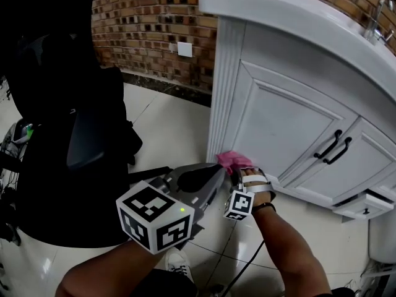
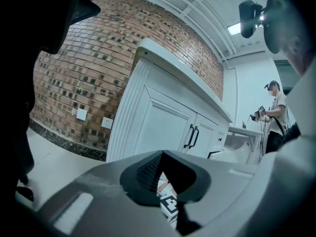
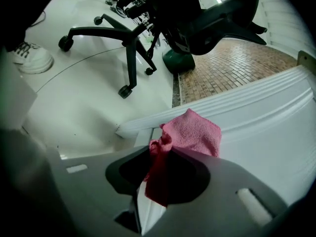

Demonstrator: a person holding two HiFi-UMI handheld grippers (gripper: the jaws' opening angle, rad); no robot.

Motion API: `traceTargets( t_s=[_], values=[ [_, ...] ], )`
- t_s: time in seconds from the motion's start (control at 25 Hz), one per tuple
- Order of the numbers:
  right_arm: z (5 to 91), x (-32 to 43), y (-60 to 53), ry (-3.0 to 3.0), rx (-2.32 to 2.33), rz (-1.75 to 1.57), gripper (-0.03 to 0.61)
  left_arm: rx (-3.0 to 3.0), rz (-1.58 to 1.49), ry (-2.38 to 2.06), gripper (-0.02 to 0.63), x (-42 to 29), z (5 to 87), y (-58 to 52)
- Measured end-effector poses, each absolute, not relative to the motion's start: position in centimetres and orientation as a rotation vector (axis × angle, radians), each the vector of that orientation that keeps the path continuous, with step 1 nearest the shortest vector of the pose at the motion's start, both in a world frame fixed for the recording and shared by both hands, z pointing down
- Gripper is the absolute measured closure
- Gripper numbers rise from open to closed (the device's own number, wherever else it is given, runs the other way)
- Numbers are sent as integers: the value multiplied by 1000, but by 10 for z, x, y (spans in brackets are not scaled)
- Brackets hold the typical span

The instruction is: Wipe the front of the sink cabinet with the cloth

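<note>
The white sink cabinet [image 1: 278, 122] fills the right of the head view. A pink cloth [image 1: 232, 160] is pressed against its lower left corner, by the fluted post and base moulding. My right gripper [image 1: 238, 173] is shut on the pink cloth [image 3: 190, 132], which bunches between the jaws and spreads onto the cabinet front [image 3: 276, 132]. My left gripper [image 1: 213, 175] hovers just left of it, off the cabinet, its jaws together with nothing in them. In the left gripper view, the left gripper [image 2: 162, 154] points at the cabinet doors [image 2: 158, 127].
A black office chair [image 1: 74, 141] stands close on the left over the tiled floor. Behind is a brick wall [image 1: 154, 23] with a white socket [image 1: 184, 49]. Black door handles [image 1: 334, 147] and a part-open drawer [image 1: 365, 204] are at right. A person [image 2: 274, 112] stands far off.
</note>
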State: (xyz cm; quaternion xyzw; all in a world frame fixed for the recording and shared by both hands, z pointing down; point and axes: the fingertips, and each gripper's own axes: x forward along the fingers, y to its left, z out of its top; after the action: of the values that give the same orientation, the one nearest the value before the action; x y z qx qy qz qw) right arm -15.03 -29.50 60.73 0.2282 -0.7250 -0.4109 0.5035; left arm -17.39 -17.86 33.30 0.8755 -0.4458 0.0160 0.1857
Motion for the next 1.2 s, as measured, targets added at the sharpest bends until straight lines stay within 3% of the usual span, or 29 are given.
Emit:
traceTargets(
  t_s=[0.28, 0.68, 1.2],
  values=[
    [617, -150, -293, -1744, 516, -953, 479, 2466, 42, -1264, 607, -179, 333, -179],
    [619, -140, -269, -1862, 376, -631, 479, 2502, 60, -1271, 607, -164, 326, -182],
    [505, -98, -207, -2141, 463, -479, 479, 2514, 112, -1290, 607, -147, 322, -184]
  ],
)
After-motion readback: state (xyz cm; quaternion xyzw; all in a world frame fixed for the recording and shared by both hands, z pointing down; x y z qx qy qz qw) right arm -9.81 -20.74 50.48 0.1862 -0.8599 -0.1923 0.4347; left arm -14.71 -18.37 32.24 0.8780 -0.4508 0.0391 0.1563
